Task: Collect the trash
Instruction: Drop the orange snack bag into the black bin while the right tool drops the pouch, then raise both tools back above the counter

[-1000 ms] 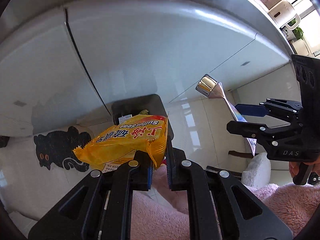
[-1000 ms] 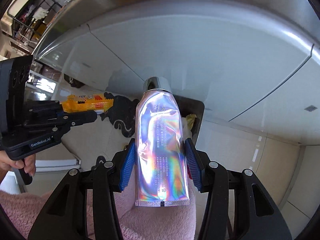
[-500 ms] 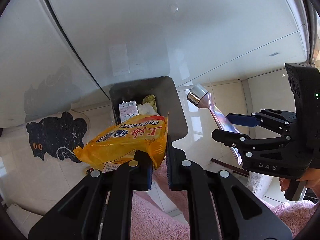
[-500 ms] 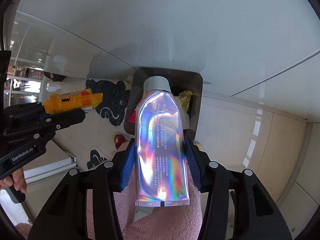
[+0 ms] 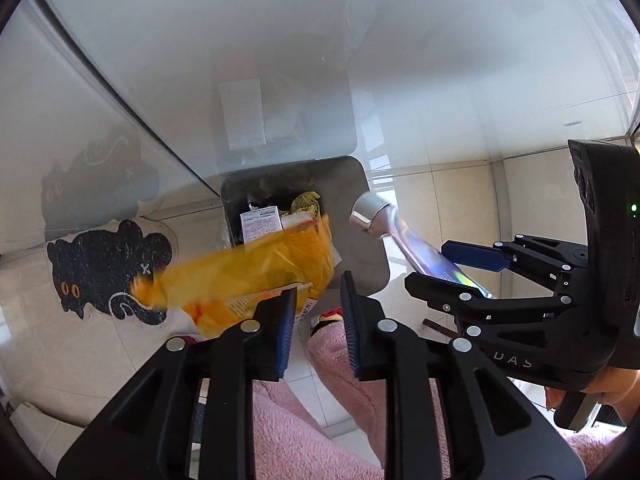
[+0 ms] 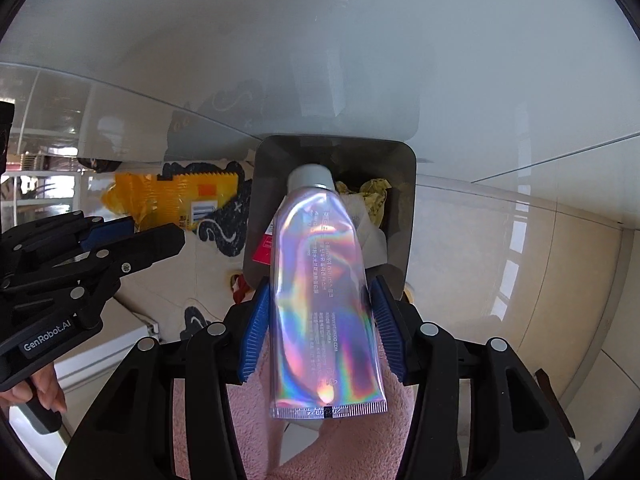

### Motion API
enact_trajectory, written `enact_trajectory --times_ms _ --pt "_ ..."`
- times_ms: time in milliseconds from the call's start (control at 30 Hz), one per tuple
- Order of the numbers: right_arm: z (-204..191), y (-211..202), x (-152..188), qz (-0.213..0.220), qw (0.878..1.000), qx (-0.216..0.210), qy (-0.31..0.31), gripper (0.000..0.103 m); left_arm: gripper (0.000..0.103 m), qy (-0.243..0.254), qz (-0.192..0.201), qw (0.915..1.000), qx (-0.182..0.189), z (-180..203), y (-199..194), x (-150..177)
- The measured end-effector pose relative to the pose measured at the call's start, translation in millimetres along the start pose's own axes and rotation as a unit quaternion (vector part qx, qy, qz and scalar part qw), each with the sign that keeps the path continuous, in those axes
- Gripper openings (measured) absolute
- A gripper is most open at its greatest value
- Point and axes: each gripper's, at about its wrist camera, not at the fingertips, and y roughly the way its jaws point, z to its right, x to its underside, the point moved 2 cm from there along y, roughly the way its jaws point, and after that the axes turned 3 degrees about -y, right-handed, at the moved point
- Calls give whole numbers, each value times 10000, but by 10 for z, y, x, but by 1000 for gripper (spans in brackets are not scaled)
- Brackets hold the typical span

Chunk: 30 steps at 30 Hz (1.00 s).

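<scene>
A grey open trash bin (image 5: 374,240) (image 6: 404,208) stands on the tiled floor with paper scraps and a small box inside. My left gripper (image 5: 318,292) (image 6: 152,228) hangs over the bin's near left corner and its jaws are opening. Nothing sits between its pads. The yellow snack packet (image 5: 256,272) (image 6: 168,196) is blurred and slipping off past the left finger. My right gripper (image 6: 320,286) (image 5: 426,264) is shut on a holographic tube (image 6: 320,280) (image 5: 416,248). The tube's silver cap points down at the bin's opening.
A black cat-shaped mat (image 5: 104,264) (image 6: 224,224) lies on the floor left of the bin. A glossy white cabinet front (image 5: 280,60) rises right behind it. A person's pink fluffy garment (image 5: 288,432) fills the bottom of both views.
Both grippers have come down closer over the bin. The left jaws have parted and the yellow packet has slid out leftward. The tube stays gripped.
</scene>
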Motion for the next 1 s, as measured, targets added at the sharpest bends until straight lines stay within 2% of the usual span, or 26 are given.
enact_trajectory --times_ms 33,167,267,500,600,633,800,1000 --pt "5 -6 -5 5 10000 27 9 52 28 -11 9 10000 5 -7 -13 -16" --pt "21 -11 -28 18 10000 12 31 52 29 -41 100 9999 11 -43 -91 -44" --pt "25 -90 -30 72 10000 -14 25 52 35 -168 149 9996 146 -93 -162 -50" --pt "96 -179 -51 111 9998 -30 136 52 41 -32 166 9991 379 -27 -221 -27" --pt "139 -201 -29 102 9998 -15 174 52 51 34 148 9982 580 25 -221 -15" --pt "147 -204 -21 105 9998 0 174 52 56 63 139 9983 558 44 -213 -6" --pt "213 -262 21 128 9996 1 234 52 56 105 107 9987 494 113 -218 1" --pt "221 -604 83 340 9993 -40 139 52 62 130 265 9990 331 168 -458 47"
